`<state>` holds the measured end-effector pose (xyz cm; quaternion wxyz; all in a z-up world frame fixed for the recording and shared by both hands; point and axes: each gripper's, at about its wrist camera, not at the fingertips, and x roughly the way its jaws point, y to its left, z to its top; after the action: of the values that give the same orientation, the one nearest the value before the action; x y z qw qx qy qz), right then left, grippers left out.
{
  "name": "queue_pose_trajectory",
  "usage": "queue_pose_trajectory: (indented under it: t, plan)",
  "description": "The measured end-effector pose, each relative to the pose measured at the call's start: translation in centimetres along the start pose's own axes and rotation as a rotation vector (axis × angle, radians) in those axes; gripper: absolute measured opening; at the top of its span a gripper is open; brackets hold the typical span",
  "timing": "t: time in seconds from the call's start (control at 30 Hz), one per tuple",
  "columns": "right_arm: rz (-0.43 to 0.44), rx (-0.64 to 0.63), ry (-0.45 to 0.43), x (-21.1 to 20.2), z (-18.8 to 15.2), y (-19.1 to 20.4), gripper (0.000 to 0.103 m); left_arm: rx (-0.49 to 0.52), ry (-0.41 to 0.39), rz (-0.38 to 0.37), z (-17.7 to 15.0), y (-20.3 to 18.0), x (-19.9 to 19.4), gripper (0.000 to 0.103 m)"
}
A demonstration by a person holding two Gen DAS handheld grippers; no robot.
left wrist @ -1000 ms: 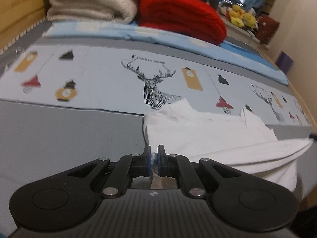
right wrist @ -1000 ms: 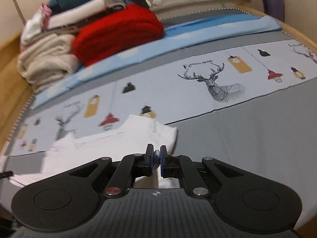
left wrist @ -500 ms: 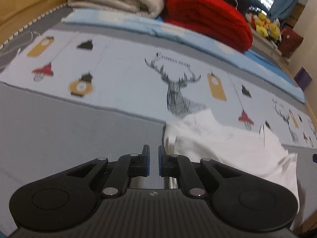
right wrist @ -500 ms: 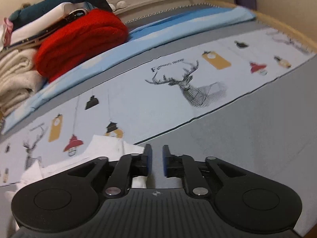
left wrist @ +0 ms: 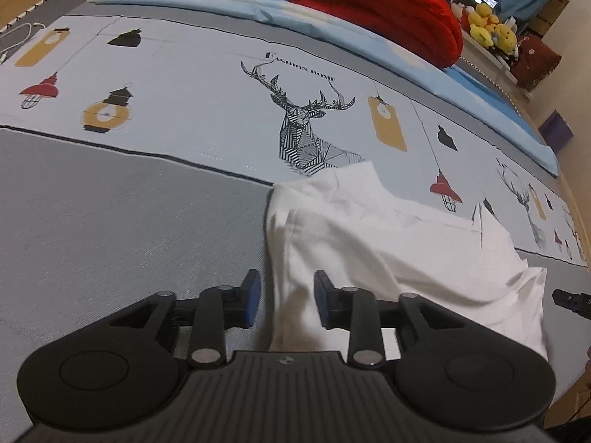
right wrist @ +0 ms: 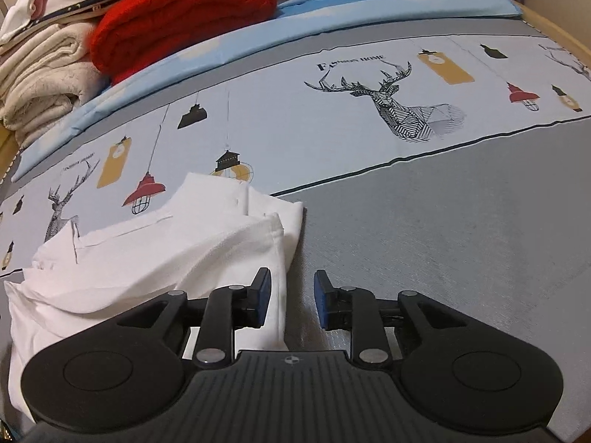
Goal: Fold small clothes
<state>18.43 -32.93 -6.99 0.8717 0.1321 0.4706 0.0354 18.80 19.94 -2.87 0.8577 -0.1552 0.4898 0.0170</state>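
1. Left wrist view, bottom centre: the left gripper [left wrist: 287,298] is spreading its blue-padded jaws; the near left edge of the white cotton garment [left wrist: 388,254] lies between them, unpinched, apparently just laid down.
2. Right wrist view, bottom centre: the right gripper [right wrist: 291,301] is likewise opening, with the garment's right edge [right wrist: 155,254] loose between its pads.
3. Mid-frame, the garment rests doubled over, straddling the grey band and printed strip of the deer-and-lantern patterned bedsheet [left wrist: 147,118], probably one fold done.
4. Upper frame: a rolled red knitted blanket [right wrist: 184,11] and cream folded towels [right wrist: 44,74] sit well apart, leaving working room.
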Motion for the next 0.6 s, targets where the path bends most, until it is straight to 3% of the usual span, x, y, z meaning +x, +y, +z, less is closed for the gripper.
queue_pose_trajectory:
  t: [0.13,0.37,0.4,0.43,0.5,0.6]
  plan:
    - [0.001,-0.005,0.021,1.4,0.5,0.7,0.030,0.010,0.014,0.002,1.0,-1.1,1.2,0.047]
    - [-0.035,-0.041,0.059,4.2,1.5,2.3,0.030,0.031,0.033,0.035,2.2,-1.7,3.4,0.047]
    - [-0.037,-0.043,0.059,4.4,1.6,2.4,0.030,0.037,0.036,0.034,2.4,-1.8,3.6,0.044]
    - [-0.034,-0.042,0.062,4.7,1.8,2.5,0.028,0.043,0.036,0.032,2.5,-1.8,3.8,0.030]
    - [-0.021,-0.037,0.066,5.1,2.1,2.5,0.010,0.054,0.035,0.043,2.9,-1.9,4.1,0.007]
    - [-0.015,-0.028,0.056,5.3,2.6,2.7,0.004,0.061,-0.020,0.035,3.8,-2.0,3.4,0.005]
